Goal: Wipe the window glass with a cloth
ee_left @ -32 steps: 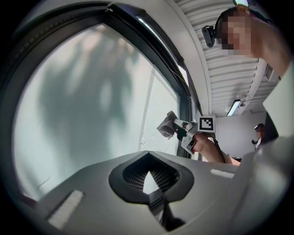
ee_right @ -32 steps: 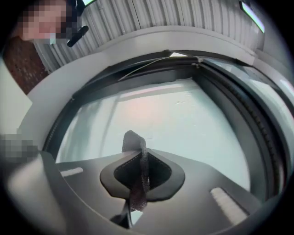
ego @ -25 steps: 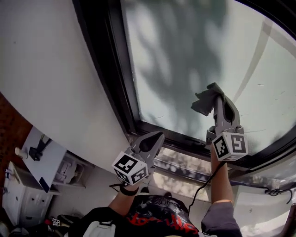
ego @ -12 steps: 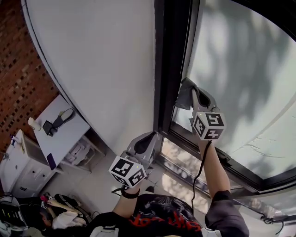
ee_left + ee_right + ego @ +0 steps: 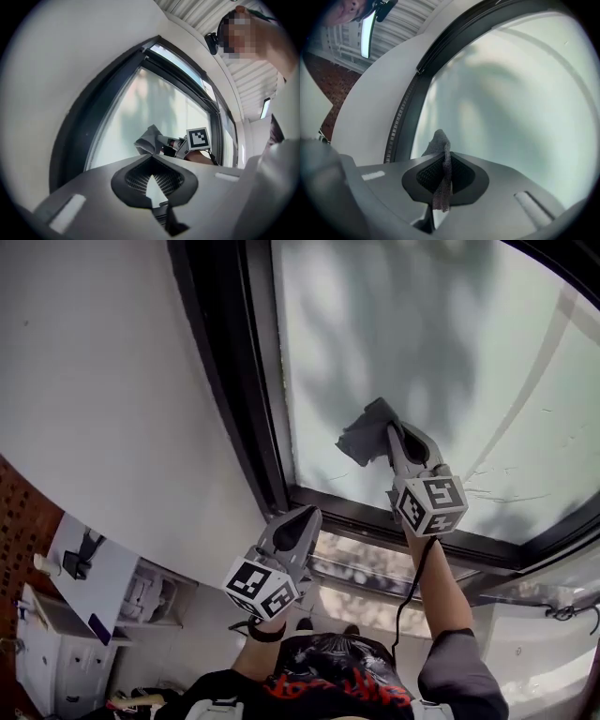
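Note:
A grey cloth (image 5: pixel 366 434) is pressed against the window glass (image 5: pixel 441 352) near its lower left corner, and my right gripper (image 5: pixel 395 440) is shut on it. The right gripper view shows a strip of the cloth (image 5: pixel 442 173) pinched between the jaws, its bunched end up against the glass (image 5: pixel 511 93). My left gripper (image 5: pixel 307 517) hangs lower, below the black window frame (image 5: pixel 239 381), shut and empty. From the left gripper view, the cloth (image 5: pixel 149 139) and the right gripper's marker cube (image 5: pixel 198 138) appear ahead against the pane.
A white wall (image 5: pixel 103 399) runs left of the frame. Below it stand a white cabinet (image 5: pixel 56 652) and a shelf with small items. A lower window pane (image 5: pixel 375 568) sits under the frame's bottom bar. A cable (image 5: pixel 412 587) trails down my right arm.
The right gripper with the cloth has swept from the pane to the left frame edge and back right a little. The left gripper has hardly shifted in the view.

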`<state>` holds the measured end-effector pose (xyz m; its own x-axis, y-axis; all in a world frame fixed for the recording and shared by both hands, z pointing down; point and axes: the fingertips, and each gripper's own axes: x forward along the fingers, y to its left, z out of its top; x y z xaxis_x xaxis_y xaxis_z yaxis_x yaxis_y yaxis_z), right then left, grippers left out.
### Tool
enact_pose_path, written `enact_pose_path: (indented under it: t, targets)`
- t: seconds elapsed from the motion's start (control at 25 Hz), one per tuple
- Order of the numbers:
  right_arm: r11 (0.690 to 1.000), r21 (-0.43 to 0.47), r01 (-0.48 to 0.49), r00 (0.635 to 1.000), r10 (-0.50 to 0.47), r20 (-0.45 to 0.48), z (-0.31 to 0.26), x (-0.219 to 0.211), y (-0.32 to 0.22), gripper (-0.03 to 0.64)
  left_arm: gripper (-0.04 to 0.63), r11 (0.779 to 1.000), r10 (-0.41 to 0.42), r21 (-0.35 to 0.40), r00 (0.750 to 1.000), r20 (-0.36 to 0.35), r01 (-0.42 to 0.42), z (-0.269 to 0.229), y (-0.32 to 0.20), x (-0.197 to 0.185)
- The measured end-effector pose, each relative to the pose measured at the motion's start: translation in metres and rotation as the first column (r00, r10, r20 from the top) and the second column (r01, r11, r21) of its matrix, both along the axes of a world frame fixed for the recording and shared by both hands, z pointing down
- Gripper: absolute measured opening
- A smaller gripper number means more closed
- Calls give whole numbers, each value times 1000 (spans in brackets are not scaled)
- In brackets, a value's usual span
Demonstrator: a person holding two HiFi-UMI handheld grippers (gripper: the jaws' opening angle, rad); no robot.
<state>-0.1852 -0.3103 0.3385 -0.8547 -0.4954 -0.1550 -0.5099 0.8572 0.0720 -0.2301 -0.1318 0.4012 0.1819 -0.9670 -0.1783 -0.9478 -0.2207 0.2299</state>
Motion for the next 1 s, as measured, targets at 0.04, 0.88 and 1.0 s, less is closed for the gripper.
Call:
enact_pose_path:
  t: [0.04, 0.88, 1.0]
  targets:
    - [1000, 8, -27, 1000, 27, -3, 0, 16, -4, 18, 2, 999, 34, -5, 999, -2, -34, -1, -8, 9]
    - [902, -112, -418, 893, 430, 134, 2, 353, -95, 20, 2, 905, 425, -59, 901, 91, -421, -15, -116, 202]
    - [837, -130, -532, 825, 547, 140, 4, 417, -109, 20, 2, 896, 444, -70, 891, 95, -439, -13, -120, 219]
